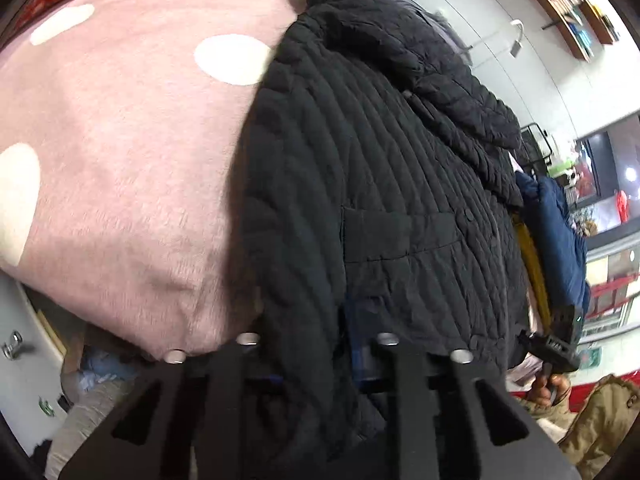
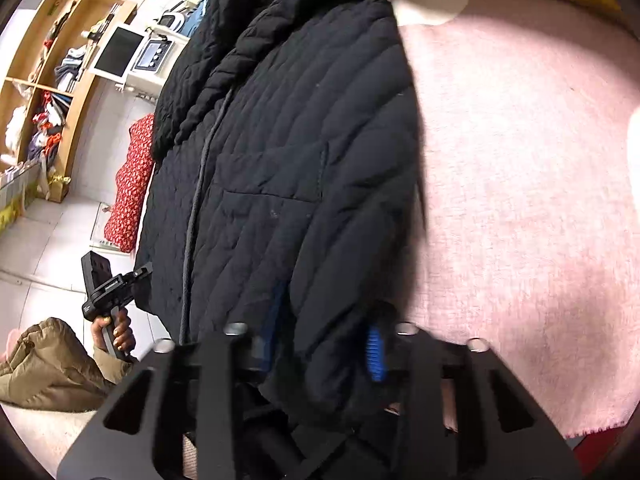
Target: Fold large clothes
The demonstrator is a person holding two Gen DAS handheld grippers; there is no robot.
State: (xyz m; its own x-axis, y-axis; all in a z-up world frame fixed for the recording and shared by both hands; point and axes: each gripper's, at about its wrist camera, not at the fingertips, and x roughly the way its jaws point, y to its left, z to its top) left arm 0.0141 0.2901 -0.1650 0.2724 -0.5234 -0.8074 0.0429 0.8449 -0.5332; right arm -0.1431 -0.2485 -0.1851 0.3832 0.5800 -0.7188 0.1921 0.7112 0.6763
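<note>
Black quilted jacket (image 1: 400, 184) lies spread on a pink spotted blanket (image 1: 120, 160). Left tongs (image 1: 316, 356) — jaws nearly together — pinch its hem fabric. Right tongs (image 2: 320, 344) — narrowed, blue pads (image 2: 375, 354) showing — clamp the hem's other corner.

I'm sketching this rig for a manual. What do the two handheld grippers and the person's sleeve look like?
Both the left gripper and the right gripper are matte black with triangular cut-outs, silver bolt heads and blue ribbed pads. The sleeve is puffy olive-tan.
</note>
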